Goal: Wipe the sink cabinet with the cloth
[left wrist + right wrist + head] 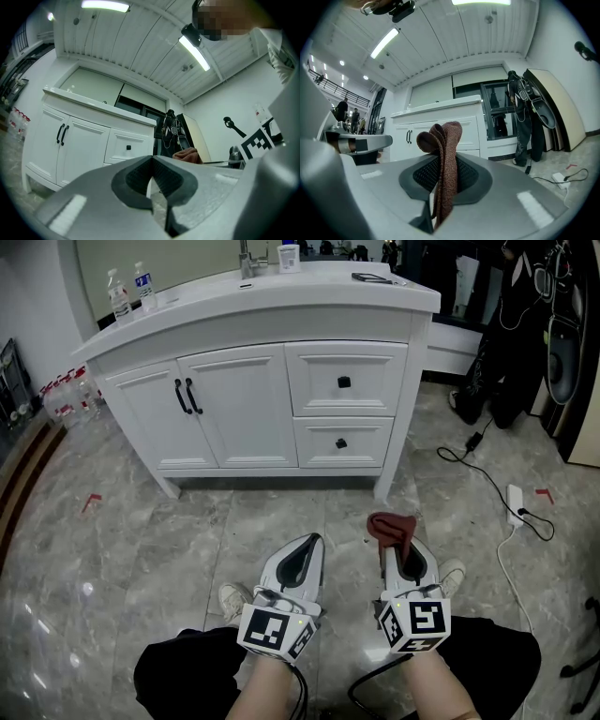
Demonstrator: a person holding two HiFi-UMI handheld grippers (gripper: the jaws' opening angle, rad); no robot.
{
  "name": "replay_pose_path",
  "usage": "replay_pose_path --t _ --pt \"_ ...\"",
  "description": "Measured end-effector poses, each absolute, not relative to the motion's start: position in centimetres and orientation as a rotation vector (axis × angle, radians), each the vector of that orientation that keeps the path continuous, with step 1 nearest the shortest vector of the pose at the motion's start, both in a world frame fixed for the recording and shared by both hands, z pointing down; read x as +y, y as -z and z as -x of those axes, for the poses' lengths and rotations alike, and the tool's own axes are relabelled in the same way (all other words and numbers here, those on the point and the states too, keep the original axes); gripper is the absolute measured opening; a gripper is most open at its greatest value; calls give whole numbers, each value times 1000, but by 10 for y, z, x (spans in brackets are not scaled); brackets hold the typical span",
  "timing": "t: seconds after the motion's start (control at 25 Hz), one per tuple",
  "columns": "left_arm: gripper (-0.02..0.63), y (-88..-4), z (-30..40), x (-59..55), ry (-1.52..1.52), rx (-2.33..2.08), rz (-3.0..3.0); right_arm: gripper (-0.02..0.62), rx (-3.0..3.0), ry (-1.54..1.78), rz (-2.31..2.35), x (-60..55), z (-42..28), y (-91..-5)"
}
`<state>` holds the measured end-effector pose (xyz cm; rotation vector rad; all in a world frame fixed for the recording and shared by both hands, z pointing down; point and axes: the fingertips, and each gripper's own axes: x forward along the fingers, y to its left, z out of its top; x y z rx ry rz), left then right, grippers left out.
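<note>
1. Head view: grey marble-look tile floor (187, 549), pretty glossy, with two little red tape marks on it (91, 502) (545, 494) and a white power strip (517, 502) on a black cable off to the right. The white sink cabinet (253, 399) stands ahead, well apart from both grippers. It has two doors with black handles, two drawers stacked on the right, and two water bottles (119, 296) on the left end of its top. The left gripper (314, 540) and right gripper (398, 545) are low over the floor, side by side. There's one cloth (392, 528), reddish-brown, sticking out of the right gripper's tip with its long axis running along the gripper, pointing at the cabinet.

2. Left gripper view: the left gripper (151, 161) has its jaws pressed together with nothing between them. The cabinet (84, 140) is past the tips, under a white slatted ceiling with strip lights. A bit of the cloth (187, 154) peeks in on the right.

3. Right gripper view: the right gripper (440, 164) is clamped on the cloth (443, 154), pinched flat between the pads. The cloth runs lengthwise out past the tips, folded end farthest out and curled a bit to the left. The cabinet (440, 124) sits right behind it, not touching.
</note>
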<state>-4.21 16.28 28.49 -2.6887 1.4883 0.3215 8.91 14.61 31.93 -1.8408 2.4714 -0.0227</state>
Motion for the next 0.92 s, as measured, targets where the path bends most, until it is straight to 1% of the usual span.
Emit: replay_pose_path --t 0.92 --pt "0 -291 38 160 -254 1497 2695 81 2464 58 1850 147 -90 -323"
